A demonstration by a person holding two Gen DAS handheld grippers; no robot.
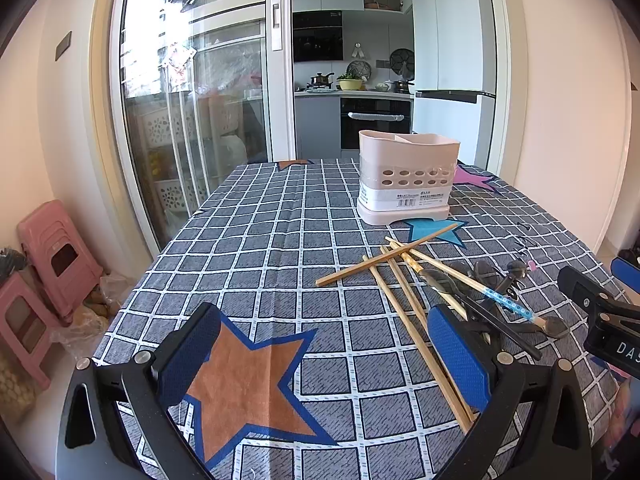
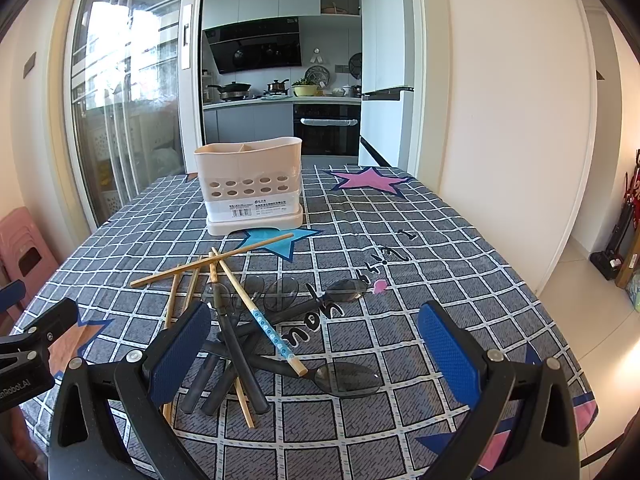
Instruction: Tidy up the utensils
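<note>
Both hand-held grippers hang over the table with jaws spread wide and nothing between their blue pads: the left hand-held gripper [image 1: 324,356] above an orange star on the cloth, the right hand-held gripper [image 2: 316,350] above a heap of utensils. The heap lies in front of a holder, near the middle of the table [image 2: 440,240]. Wooden chopsticks [image 2: 212,258] criss-cross there; at least five can be counted, one of them a chopstick with a blue flowered end [image 2: 272,334] resting on top of the dark pieces. Under and beside them lie dark grey spoons [image 2: 346,378] with smoky see-through bowls; four bowls show, and the overlapping handles make an exact count uncertain. The holder [image 2: 250,184], a pale beige plastic box standing upright on its own tray base, has two rows of round holes across its front, a white label below them, and a divider visible at its open top. It stands just behind the heap, apart from it. A grey checked cloth with coloured stars covers the table. Pink stools [image 1: 52,264] stand stacked on the floor to the left.
</note>
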